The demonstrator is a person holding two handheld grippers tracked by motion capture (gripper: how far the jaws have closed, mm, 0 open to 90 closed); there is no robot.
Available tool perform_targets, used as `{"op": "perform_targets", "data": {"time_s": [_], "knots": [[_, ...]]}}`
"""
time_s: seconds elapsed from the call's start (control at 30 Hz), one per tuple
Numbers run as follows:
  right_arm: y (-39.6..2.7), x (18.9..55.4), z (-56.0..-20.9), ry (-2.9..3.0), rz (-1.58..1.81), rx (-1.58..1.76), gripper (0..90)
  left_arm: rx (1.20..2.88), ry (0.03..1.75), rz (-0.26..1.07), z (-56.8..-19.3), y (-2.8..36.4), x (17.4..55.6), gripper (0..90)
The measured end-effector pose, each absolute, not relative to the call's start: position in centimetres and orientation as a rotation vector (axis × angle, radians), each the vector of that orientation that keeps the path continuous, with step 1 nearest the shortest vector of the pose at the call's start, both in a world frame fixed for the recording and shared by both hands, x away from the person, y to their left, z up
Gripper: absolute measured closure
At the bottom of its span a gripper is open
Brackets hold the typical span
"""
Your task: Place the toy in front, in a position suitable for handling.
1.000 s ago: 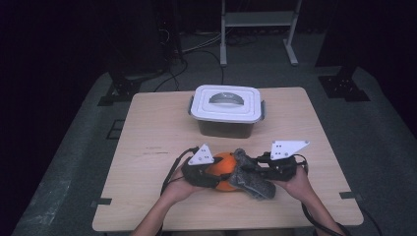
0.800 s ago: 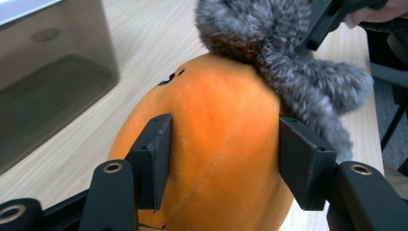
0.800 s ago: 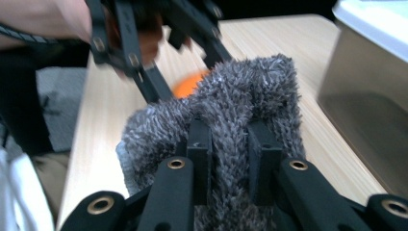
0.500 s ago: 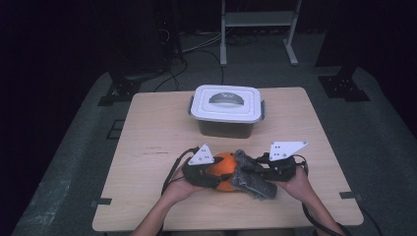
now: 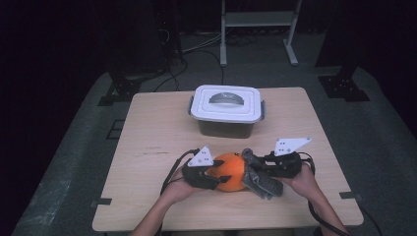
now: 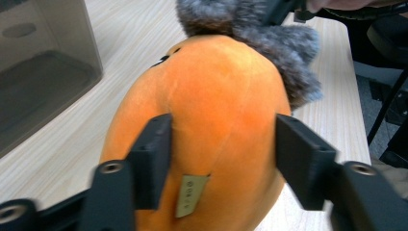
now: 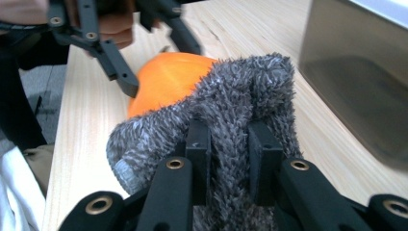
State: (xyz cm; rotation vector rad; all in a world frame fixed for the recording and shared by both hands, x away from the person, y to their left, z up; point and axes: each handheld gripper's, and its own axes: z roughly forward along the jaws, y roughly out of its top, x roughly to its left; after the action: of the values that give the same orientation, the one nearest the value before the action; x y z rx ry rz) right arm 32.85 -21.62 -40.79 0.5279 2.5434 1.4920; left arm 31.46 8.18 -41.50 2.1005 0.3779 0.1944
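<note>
High view: table [image 5: 147, 147] evenly lit from above, room beyond it nearly black; soft, short shadows; image slightly grainy. Left gripper view: bright, orange plush [image 6: 211, 110] sharp between the fingers [image 6: 154, 159], motion blur on the fingers' near ends. Right gripper view: grey fur [image 7: 231, 110] crisp at the fingertips [image 7: 199, 139]; container [image 7: 356, 72] beyond them soft.

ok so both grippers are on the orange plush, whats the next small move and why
Probably lift it together toward the lidded container: the left gripper, jaws just closing, clasps the orange plush, and the right gripper pinches its grey fuzzy part.
</note>
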Motion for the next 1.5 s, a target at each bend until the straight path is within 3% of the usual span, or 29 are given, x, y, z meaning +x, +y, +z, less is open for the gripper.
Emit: {"op": "perform_targets", "data": {"time_s": [0.27, 0.37, 0.6, 0.77, 0.87, 0.93, 1.0, 1.13, 1.37, 1.5], "knots": [[-20.5, 32.2, -40.2, 2.561, 1.546, 0.445, 73.6, 2.131, 0.342, 0.151, -41.5, 7.9, 31.2, 44.0], [-21.3, 32.5, -40.9, 2.619, 1.509, 0.451, 73.6, 2.066, 0.329, 0.069, -40.8, 8.5, 31.2, 38.8], [-21.8, 32.3, -41.4, 2.677, 1.523, 0.418, 73.5, 2.104, 0.356, 0.106, -41.5, 8.5, 31.4, 38.3], [-22.8, 32.6, -40.7, 2.595, 1.521, 0.5, 73.3, 2.163, 0.254, -0.039, -41.6, 8.5, 31.1, 38.6], [-22.5, 32.6, -41.2, 2.62, 1.483, 0.505, 73.3, 2.144, 0.262, -0.04, -41.3, 8.7, 31.2, 36.6], [-22.0, 32.4, -41.4, 2.664, 1.497, 0.451, 73.4, 2.123, 0.27, -0.006, -41.0, 8.9, 31.3, 28.1], [-21.8, 32.1, -41.4, 2.688, 1.522, 0.399, 73.4, 2.1, 0.323, 0.044, -41.0, 8.9, 31.4, 25.4], [-21.6, 31.9, -41.3, 2.705, 1.518, 0.364, 73.3, 2.133, 0.34, 0.054, -41.8, 8.4, 31.4, 27.6], [-20.9, 31.5, -41.0, 2.688, 1.53, 0.336, 73.3, 2.177, 0.246, -0.082, -41.4, 8.9, 31.2, 31.0], [-21.0, 31.7, -41.2, 2.678, 1.523, 0.339, 73.3, 2.096, 0.255, -0.004, -41.0, 9.2, 31.2, 27.8]]}}
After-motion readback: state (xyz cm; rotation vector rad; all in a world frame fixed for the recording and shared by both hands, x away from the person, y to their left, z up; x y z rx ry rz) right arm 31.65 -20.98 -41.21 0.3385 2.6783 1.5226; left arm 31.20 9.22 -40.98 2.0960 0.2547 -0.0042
